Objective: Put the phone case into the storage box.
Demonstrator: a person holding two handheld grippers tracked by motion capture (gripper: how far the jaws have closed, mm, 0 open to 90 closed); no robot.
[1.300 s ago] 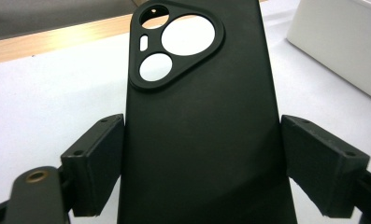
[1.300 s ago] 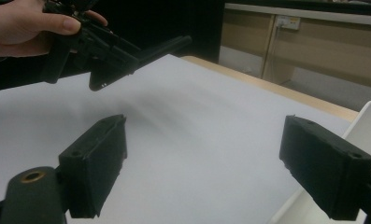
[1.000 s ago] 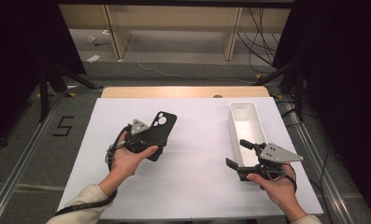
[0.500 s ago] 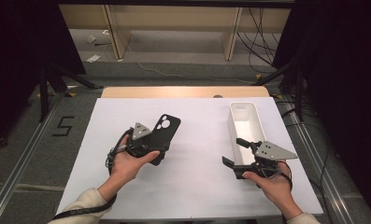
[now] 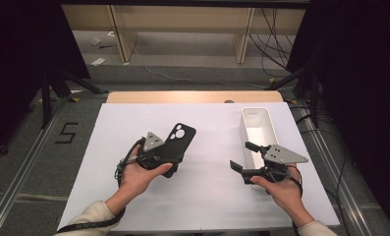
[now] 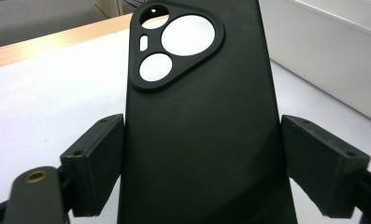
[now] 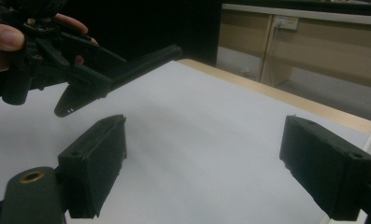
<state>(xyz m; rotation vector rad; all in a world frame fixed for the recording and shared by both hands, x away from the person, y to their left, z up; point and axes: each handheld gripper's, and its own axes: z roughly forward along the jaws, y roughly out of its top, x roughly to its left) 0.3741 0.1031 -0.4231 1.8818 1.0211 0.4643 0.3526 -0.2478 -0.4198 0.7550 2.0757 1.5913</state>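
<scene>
**benchrat:** High view has the black phone case point(image 5: 175, 145) off the counter point(image 5: 207, 196) already, clamped across its width in the left gripper point(image 5: 170, 156), sitting around 9 o'clock from the white bin point(image 5: 258, 129). So the pickup looks done. My guess is the drop into that bin is what's left, since it's empty as far as I can see.

**solderjoe:** Agreed. Left gripper view shows the fingers point(image 6: 93, 170) spread wide and pressing both long edges of the case, camera cutout pointing to 12 o'clock. What's the other hand doing?

**benchrat:** Right gripper point(image 5: 241, 158) is just parked at about 6 o'clock of the bin, fingers point(image 7: 95, 170) wide apart with nothing between them, aimed toward 9 o'clock at the case.

**solderjoe:** Left hand point(image 5: 136, 179) is palm up under its tool, forearm coming in from 7 o'clock. Right hand point(image 5: 281, 191) grips from below too.
</scene>
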